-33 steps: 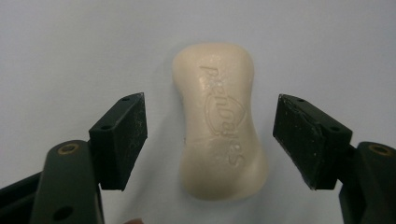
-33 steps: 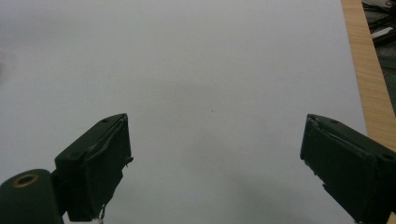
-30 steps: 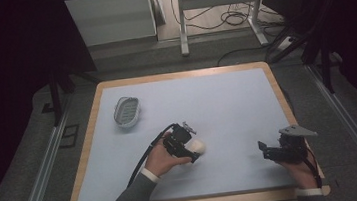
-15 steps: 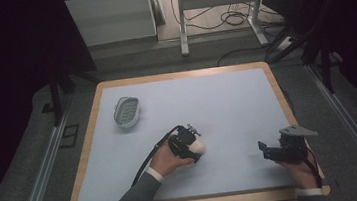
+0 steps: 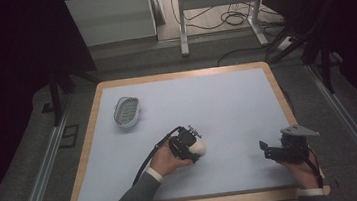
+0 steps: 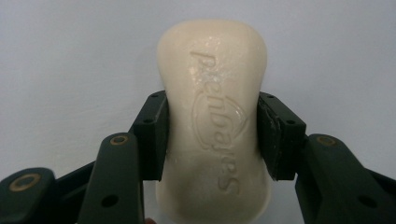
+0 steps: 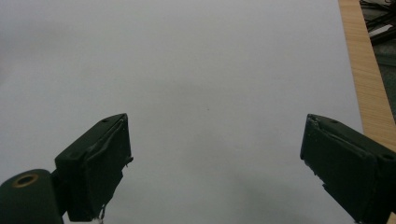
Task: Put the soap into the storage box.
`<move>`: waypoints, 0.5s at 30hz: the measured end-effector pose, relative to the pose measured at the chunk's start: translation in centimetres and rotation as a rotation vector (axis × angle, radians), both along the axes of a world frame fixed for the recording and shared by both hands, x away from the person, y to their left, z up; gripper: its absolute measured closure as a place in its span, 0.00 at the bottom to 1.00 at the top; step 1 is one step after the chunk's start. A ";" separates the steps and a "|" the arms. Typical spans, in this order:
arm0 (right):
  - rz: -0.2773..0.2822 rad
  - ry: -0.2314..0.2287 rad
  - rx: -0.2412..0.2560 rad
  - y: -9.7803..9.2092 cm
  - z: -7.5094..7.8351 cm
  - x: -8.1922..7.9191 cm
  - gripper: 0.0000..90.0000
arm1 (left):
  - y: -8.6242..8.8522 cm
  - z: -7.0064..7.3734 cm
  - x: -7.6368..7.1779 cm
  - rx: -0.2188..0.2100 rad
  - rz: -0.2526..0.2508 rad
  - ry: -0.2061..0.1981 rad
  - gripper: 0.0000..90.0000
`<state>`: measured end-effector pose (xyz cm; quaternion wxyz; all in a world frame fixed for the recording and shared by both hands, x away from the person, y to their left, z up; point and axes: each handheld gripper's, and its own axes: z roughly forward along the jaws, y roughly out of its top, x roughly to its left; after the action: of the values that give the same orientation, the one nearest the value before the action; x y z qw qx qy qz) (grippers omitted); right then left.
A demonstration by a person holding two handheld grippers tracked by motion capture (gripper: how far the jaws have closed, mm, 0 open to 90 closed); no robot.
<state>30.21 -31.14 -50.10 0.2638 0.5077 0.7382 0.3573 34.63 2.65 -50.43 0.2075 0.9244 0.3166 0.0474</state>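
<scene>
Soap: one cream-white oval bar of soap (image 6: 212, 121) with raised lettering on its face, clamped at its waist between the two black jaws of the left gripper (image 6: 211, 135); in the high view the bar (image 5: 199, 148) sits near the middle of the front half of the surface.
Left gripper: one, held in the person's left hand (image 5: 165, 160); its jaws press on both long sides of the soap, and a black cable trails back from it along the grey sleeve.
Right gripper: one black gripper (image 7: 215, 168) with its jaws standing wide apart and nothing between them; in the high view it (image 5: 267, 150) rests near the front right corner, well apart from the soap.
Soap dish: one white oval slotted soap dish (image 5: 127, 111), lying at the left rear of the surface, well apart from both grippers.
Surface: one pale blue-grey sheet (image 5: 217, 101) on a light wooden-edged board.
Count: two grippers, one soap, one dish.
</scene>
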 end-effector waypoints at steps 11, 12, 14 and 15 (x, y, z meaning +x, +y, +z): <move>-0.003 -0.004 0.002 -0.1 0.0 0.0 0.09 | 1.7 2.1 0.2 -0.082 0.008 -0.015 0.55; -0.004 -0.003 0.002 -0.1 0.0 0.0 0.09 | 1.9 2.2 0.2 -0.094 0.010 -0.014 0.55; -0.006 -0.002 0.001 -0.1 0.0 0.0 0.09 | 2.3 2.5 0.2 -0.102 0.013 -0.019 0.55; -0.004 -0.001 0.000 -0.1 0.0 0.0 0.09 | 2.4 2.5 0.2 -0.111 0.024 -0.021 0.55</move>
<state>30.20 -31.22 -50.14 0.2651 0.5090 0.7369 0.3571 34.87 5.01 -47.93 0.2611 0.9071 0.3275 0.0419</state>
